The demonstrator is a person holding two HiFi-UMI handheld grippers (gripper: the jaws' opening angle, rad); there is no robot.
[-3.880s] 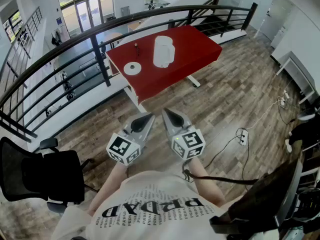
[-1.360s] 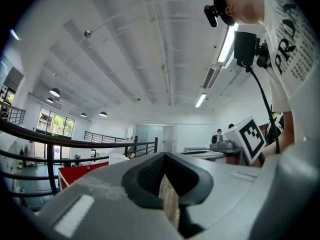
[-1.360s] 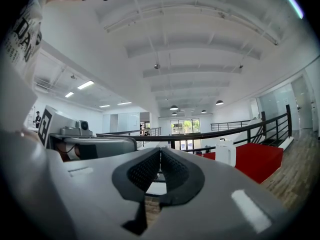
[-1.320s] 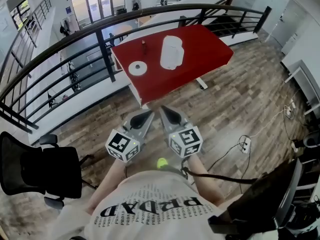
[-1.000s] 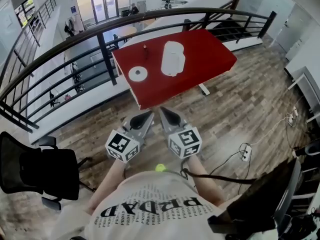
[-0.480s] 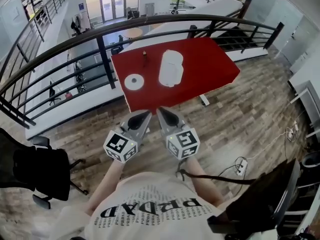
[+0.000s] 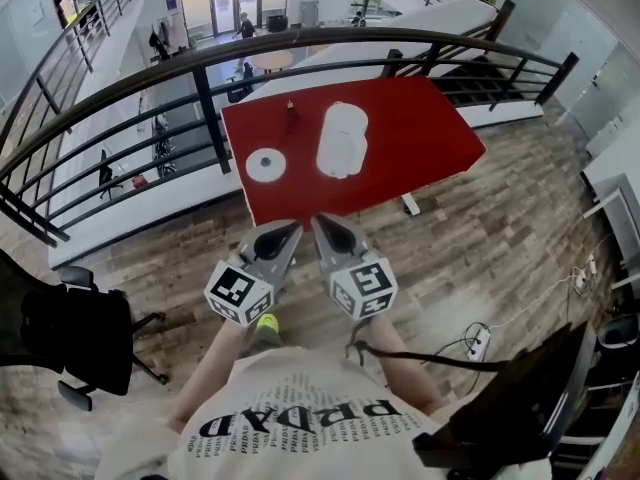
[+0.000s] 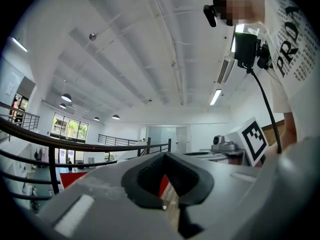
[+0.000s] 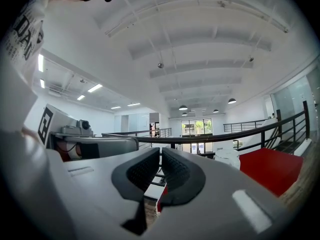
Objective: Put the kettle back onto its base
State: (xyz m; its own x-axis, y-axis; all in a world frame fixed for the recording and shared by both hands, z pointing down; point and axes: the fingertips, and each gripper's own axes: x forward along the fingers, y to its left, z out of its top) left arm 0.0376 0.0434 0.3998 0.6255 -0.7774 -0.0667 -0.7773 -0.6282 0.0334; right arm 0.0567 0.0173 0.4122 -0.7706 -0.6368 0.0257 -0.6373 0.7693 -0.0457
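- Kettle [image 7: 341,140] — white, upright on the red table [image 7: 430,133], near its base but not on it.
- Base [image 7: 265,164] — white disc, left of the kettle.
- Left gripper [image 7: 281,232], right gripper [image 7: 322,224] — side by side short of the table, jaws pressed together, nothing held.

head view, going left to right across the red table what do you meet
round white base → small dark bottle → white kettle, all on the red table
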